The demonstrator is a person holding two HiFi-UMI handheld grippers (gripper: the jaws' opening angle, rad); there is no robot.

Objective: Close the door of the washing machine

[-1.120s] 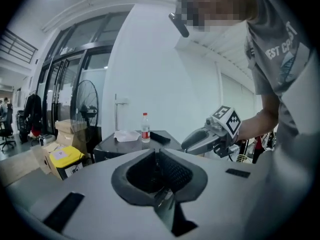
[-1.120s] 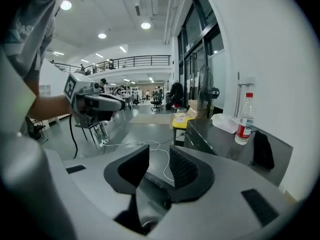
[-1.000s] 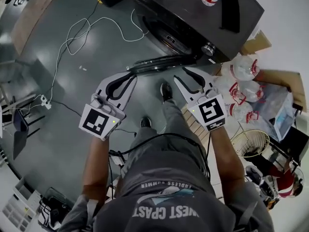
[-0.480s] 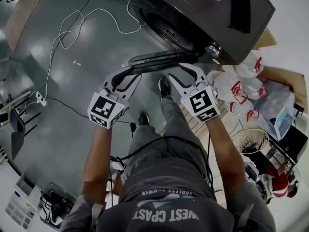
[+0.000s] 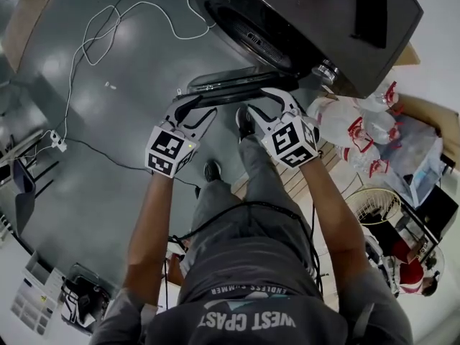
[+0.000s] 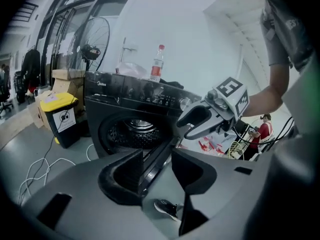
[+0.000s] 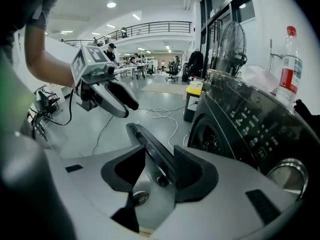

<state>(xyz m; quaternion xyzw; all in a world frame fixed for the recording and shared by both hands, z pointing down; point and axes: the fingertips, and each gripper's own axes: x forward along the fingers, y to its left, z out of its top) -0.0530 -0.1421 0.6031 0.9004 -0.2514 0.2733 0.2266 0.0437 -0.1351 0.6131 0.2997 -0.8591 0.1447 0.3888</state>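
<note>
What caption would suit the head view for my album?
Left tool and right tool, jaws just opening, straddle the open door of the washing machine.

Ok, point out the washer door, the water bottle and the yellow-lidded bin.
washer door (image 5: 233, 86), head view, its upper edge.
water bottle (image 6: 157, 67), left gripper view, its label.
yellow-lidded bin (image 6: 56, 102), left gripper view, its lid.

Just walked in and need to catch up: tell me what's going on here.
A person stands before a black front-loading washing machine, holding a white two-jaw gripper in each hand. The machine's dark round door is swung open towards the person, leaving the drum exposed. The left gripper and the right gripper both straddle the door's outer rim. Their jaws have just been opening and stand apart, not clamped. The door is not yet closed.
</note>
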